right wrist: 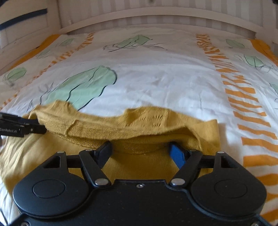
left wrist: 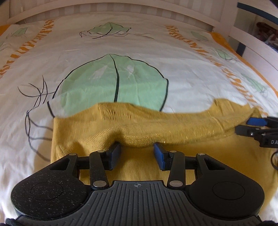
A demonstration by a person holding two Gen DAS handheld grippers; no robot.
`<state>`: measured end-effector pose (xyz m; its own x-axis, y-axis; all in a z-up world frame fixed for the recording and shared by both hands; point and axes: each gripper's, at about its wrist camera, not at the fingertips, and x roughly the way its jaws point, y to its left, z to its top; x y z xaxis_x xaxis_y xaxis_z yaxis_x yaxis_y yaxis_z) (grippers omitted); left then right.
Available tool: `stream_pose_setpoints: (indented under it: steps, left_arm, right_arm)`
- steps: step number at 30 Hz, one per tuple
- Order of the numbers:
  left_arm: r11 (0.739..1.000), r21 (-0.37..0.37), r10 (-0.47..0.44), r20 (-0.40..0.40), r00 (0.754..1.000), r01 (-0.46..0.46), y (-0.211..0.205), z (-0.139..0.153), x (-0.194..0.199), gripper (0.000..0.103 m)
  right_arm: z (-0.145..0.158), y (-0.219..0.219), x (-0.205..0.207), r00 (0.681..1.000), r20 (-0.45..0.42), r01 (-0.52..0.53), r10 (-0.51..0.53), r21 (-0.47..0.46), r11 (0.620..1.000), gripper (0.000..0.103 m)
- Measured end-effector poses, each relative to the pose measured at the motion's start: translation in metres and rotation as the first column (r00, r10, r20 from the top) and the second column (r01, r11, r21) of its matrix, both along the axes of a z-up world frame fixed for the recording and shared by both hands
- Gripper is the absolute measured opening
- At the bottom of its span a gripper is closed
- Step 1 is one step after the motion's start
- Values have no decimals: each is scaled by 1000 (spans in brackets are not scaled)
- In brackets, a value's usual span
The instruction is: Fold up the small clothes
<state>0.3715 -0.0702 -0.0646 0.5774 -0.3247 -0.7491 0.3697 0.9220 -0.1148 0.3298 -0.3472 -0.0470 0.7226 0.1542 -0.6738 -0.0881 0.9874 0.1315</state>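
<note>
A mustard-yellow knitted garment (left wrist: 156, 121) lies on a bed (left wrist: 182, 73), near the front edge of both views. Its far part is folded back toward the cameras, making a thick rolled ridge across the cloth.

The bed is covered with a white bedsheet (right wrist: 156, 78) printed with large pale green leaves (left wrist: 111, 83) outlined in dark lines, and with two bands of orange stripes (right wrist: 246, 104) running along its length. Orange borders show at the sheet's outer edges. Behind the bed stands a white wooden bed frame (right wrist: 156, 13) against a wall with faint vertical stripes. At the far right of the left wrist view a dark blue rail and some blurred, dark items sit beyond the frame.

The left hand-held gripper (left wrist: 137, 153) has its blue-padded fingers apart, tips tucked under the folded ridge; the cloth sags between them and the pads do not press on it. The right hand-held gripper (right wrist: 140, 149) stands wider apart, its tips likewise hidden under the fold near the garment's right side, nothing clamped
</note>
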Motion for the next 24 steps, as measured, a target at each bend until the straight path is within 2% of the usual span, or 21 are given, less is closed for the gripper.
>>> stream_pose_setpoints:
  steps: [9,16,20,24]
  left_arm:
    - [997,-12,70,-30,997,-71,-4,1,31,42]
    - [994,8,105,-41,994,-105,-2,9,26,42]
    - [998,10,64,-27,998,-64,-5,13,12,43]
    - [999,20,49,-50,998,-49,-10,5,17,43]
  right_arm:
    - [-1,-27,26,988,-40,150,-146,135,979,76]
    - [9,-26,16,986,-49,165,-161,104,981,77]
    - [17,-14,1,992,-33,127,-126,37,991,82]
    - [15,-2,0,994,-75,76,-75,11,997,87]
